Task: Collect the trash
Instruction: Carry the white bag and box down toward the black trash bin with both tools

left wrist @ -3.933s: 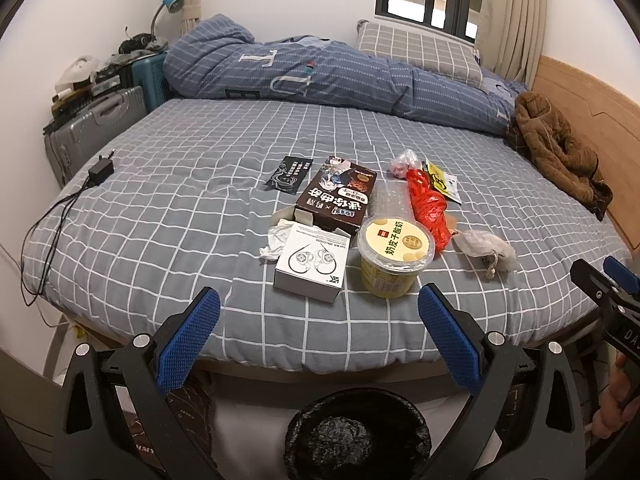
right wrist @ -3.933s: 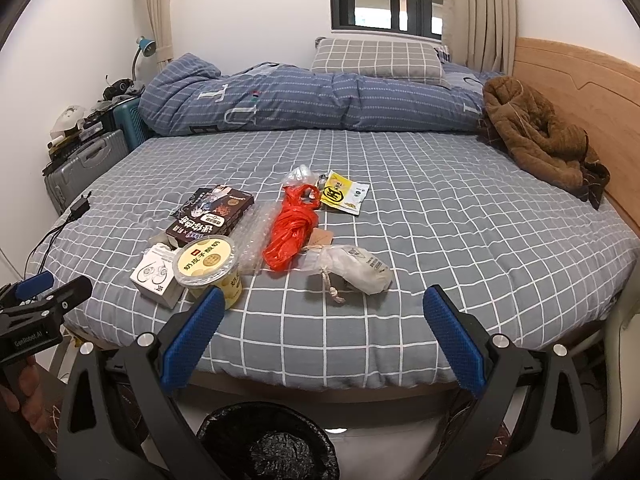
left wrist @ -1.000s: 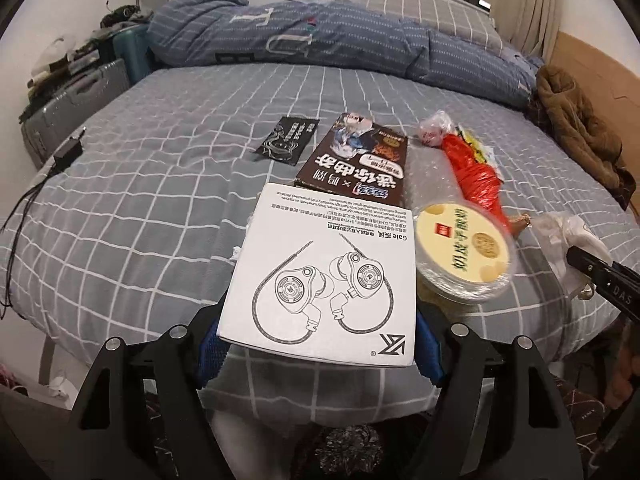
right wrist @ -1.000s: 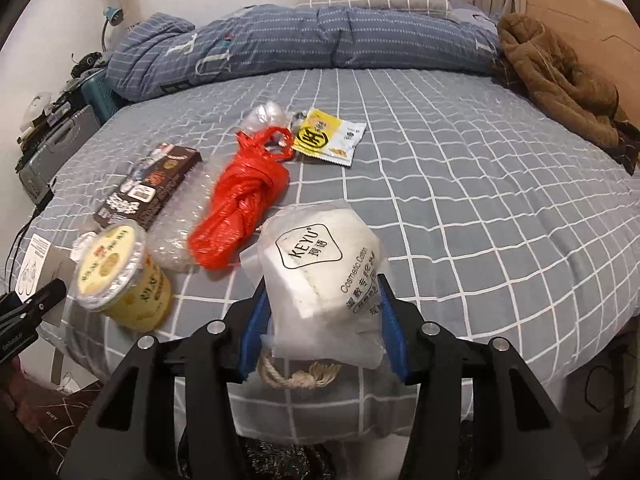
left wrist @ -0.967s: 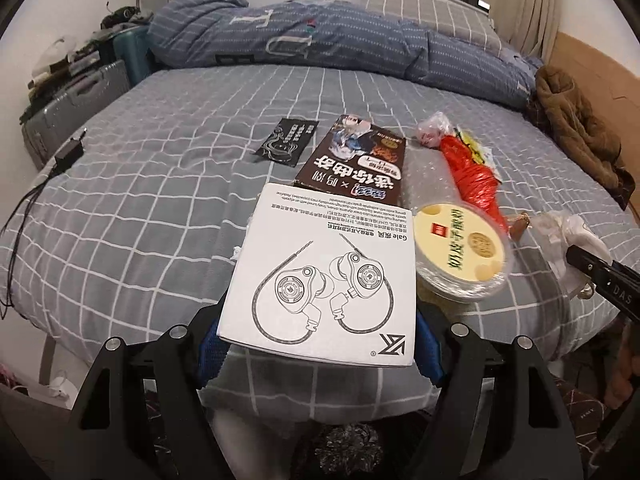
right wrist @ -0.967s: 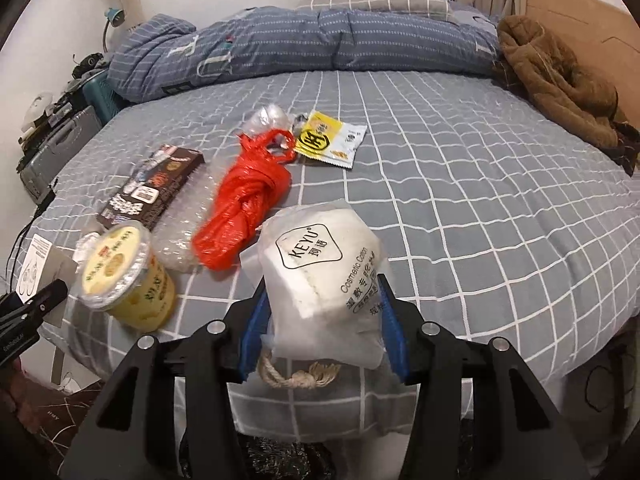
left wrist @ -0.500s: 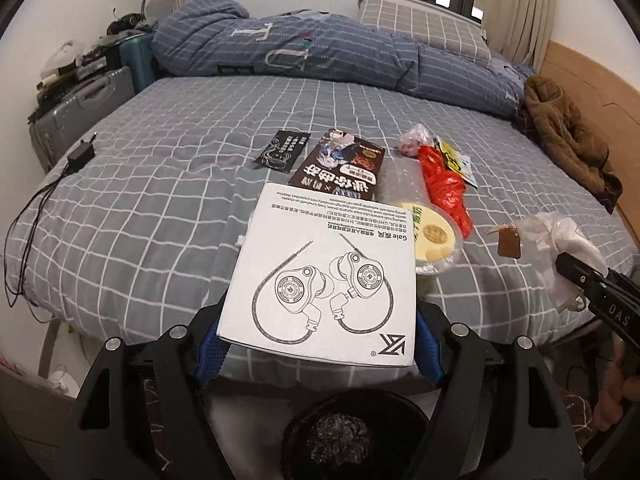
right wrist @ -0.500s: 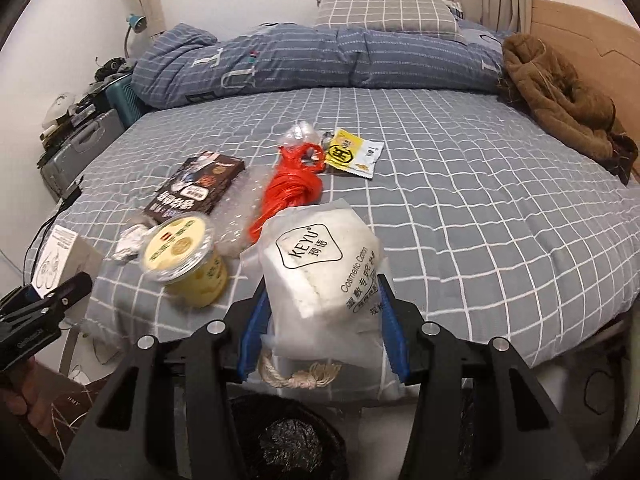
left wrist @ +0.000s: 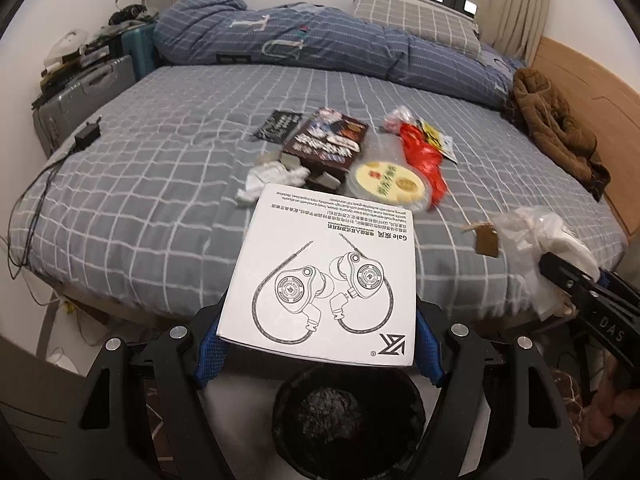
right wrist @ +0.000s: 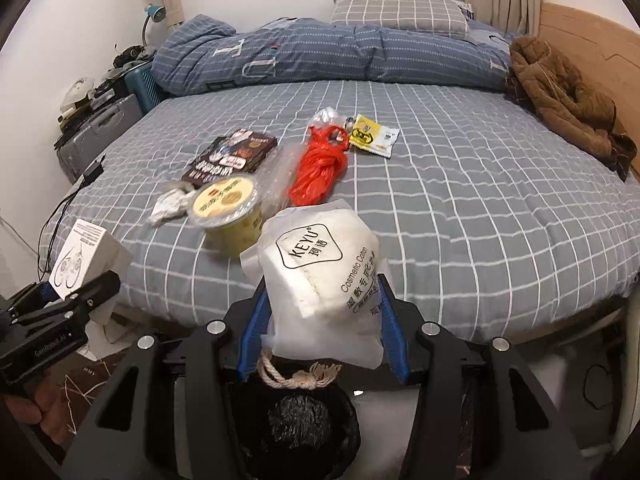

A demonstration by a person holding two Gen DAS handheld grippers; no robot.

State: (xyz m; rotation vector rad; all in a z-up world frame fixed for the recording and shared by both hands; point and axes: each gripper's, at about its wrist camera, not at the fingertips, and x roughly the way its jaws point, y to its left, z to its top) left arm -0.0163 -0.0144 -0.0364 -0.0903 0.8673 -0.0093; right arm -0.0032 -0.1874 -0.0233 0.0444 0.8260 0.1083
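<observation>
Both grippers hang over the black-lined bin (left wrist: 347, 420), presumably for dropping: left gripper (left wrist: 318, 340) clamps the white earphone box (left wrist: 324, 276), right gripper (right wrist: 322, 340) squeezes the cotton-pad bag (right wrist: 324, 264). Noodle cup (right wrist: 230, 212), red plastic bag (right wrist: 320, 172) and snack box (right wrist: 232, 156) wait on the bed (right wrist: 480, 208).

Both wrist views bedward, sharing bin (left wrist: 347, 412) below.
</observation>
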